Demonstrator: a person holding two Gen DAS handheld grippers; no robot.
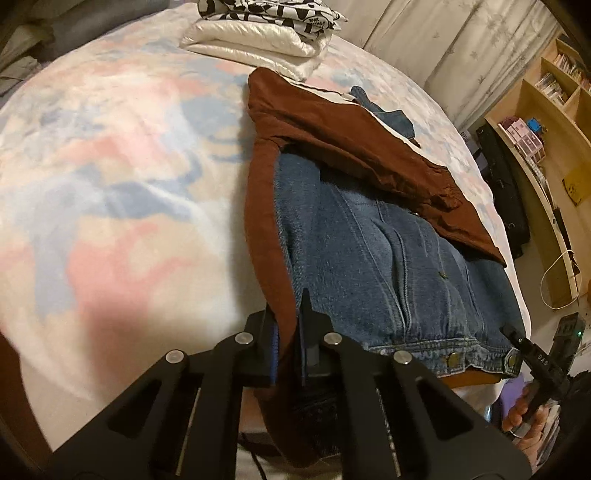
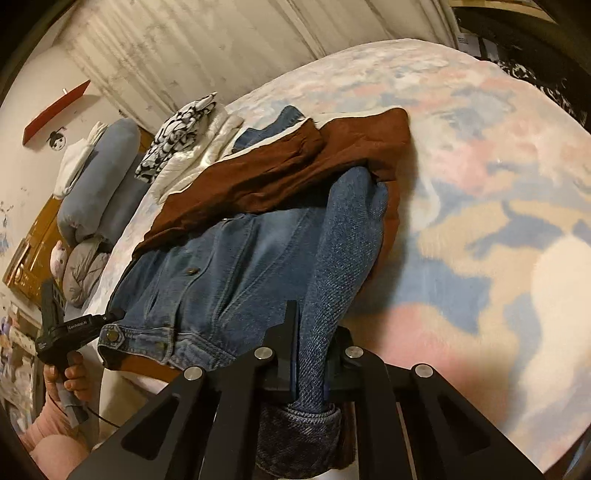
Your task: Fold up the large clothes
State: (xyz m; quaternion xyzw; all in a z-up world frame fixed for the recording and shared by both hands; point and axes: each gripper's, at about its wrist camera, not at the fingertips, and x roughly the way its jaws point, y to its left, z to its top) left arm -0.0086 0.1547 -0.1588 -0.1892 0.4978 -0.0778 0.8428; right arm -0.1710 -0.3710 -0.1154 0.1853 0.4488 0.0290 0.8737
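**Denim jacket clamped at near hem, both grippers closed**

Landmark: denim jacket (image 1: 388, 243), spread on pastel patterned bedspread (image 1: 110, 177), hem toward the cameras, collar end away.

Left gripper (image 1: 288, 332): jaws drawn in tight, pinching rust-brown lining edge (image 1: 266, 229) along one side of the jacket hem. Fabric gripped between the pads and hanging down behind the fingers.

Right gripper (image 2: 312, 343): jaws drawn in tight on denim sleeve (image 2: 343, 251), cuff bunched below the fingers. Sleeve laid along the opposite side of the jacket.

Rust-brown garment layer (image 1: 369, 147): draped across the far half of the jacket, partly covering the collar end.

Beyond the jacket's far end: folded cream quilted item (image 1: 255, 48) with black-and-white printed cloth (image 1: 266, 14) stacked on top.

Beside the jacket, off the bed: wooden shelving (image 1: 546, 122).

Hand (image 2: 68, 373) on left gripper handle, near the jacket's buttoned hem corner.
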